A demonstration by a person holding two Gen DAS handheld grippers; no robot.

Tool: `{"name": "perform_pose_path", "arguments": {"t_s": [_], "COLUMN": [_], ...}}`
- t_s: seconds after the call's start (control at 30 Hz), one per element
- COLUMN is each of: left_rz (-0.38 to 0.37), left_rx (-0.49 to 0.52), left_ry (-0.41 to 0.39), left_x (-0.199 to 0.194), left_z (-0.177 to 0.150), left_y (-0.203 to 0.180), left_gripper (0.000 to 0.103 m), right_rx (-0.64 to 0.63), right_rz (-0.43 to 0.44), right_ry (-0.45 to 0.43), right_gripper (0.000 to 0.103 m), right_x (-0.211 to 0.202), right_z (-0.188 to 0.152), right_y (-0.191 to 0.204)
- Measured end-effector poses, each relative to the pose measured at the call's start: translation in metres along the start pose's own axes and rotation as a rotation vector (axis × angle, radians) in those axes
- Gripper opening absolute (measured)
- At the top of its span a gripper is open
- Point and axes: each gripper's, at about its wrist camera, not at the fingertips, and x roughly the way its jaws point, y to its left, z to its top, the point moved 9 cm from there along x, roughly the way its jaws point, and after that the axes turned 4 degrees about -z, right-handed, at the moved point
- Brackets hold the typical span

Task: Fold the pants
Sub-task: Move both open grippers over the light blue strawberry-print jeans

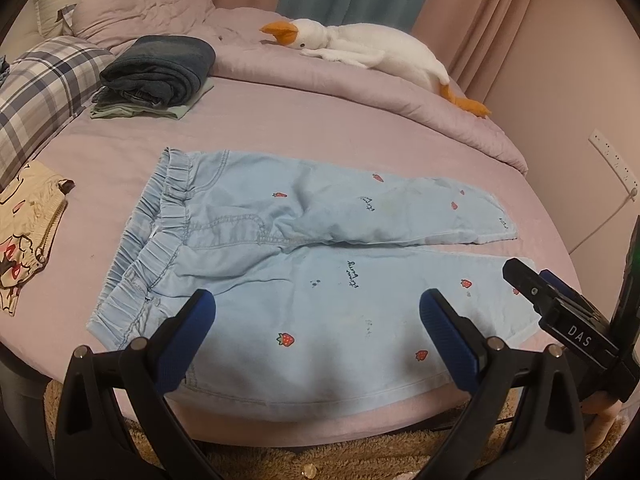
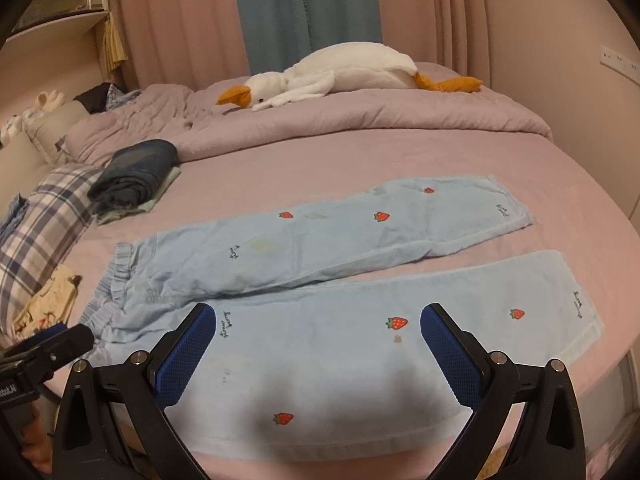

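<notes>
Light blue pants [image 1: 304,264] with red strawberry prints lie flat on the pink bed, waistband to the left, both legs stretched to the right. They also show in the right wrist view [image 2: 340,280]. My left gripper [image 1: 316,316] is open and empty, above the near leg close to the waistband. My right gripper [image 2: 316,330] is open and empty, above the middle of the near leg. The right gripper also shows at the right edge of the left wrist view [image 1: 560,304]. The left gripper shows at the left edge of the right wrist view [image 2: 48,348].
A folded pile of dark jeans [image 1: 160,70] on a green garment lies at the back left. A plaid pillow [image 1: 40,92] and a cream printed garment [image 1: 28,232] lie on the left. A white plush goose [image 1: 360,46] lies on the quilt behind. The bed's front edge [image 1: 320,428] is just below the pants.
</notes>
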Motion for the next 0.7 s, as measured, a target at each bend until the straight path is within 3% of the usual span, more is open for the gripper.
{"name": "perform_pose_path", "arguments": {"t_s": [0.7], "left_rz": [0.019], "left_rx": [0.003], "left_ry": [0.044], "left_x": [0.008], "left_z": [-0.005], "left_y": [0.006], "left_gripper": [0.102], "right_rx": [0.053], "right_rz": [-0.003], "right_ry": [0.015], "right_gripper": [0.102], "right_x": [0.0], "right_z": [-0.003], "right_y": [-0.012]}}
